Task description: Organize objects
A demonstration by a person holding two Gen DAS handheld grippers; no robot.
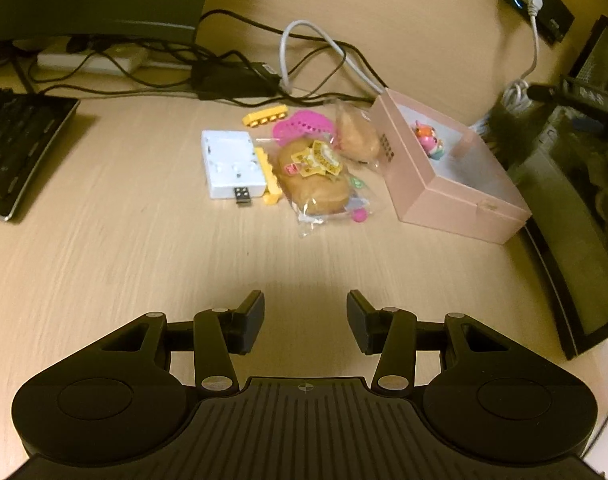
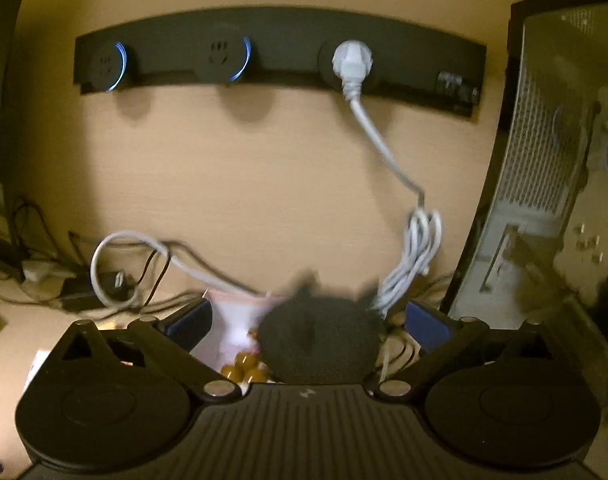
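Dim, warm yellowish light; fisheye bending at the edges; motion blur throughout, worst on the dark object (image 2: 321, 340) near the right camera.

A light wooden desk (image 1: 124, 240) carries a black keyboard (image 1: 16, 148) at the left edge. Near the middle lie a white box (image 1: 228, 164), two yellow bricks, a pink comb (image 1: 300, 126) and two bagged buns (image 1: 315, 180). An open pink box (image 1: 435, 188) stands just right of them, with tangled cables (image 1: 240, 60) behind.
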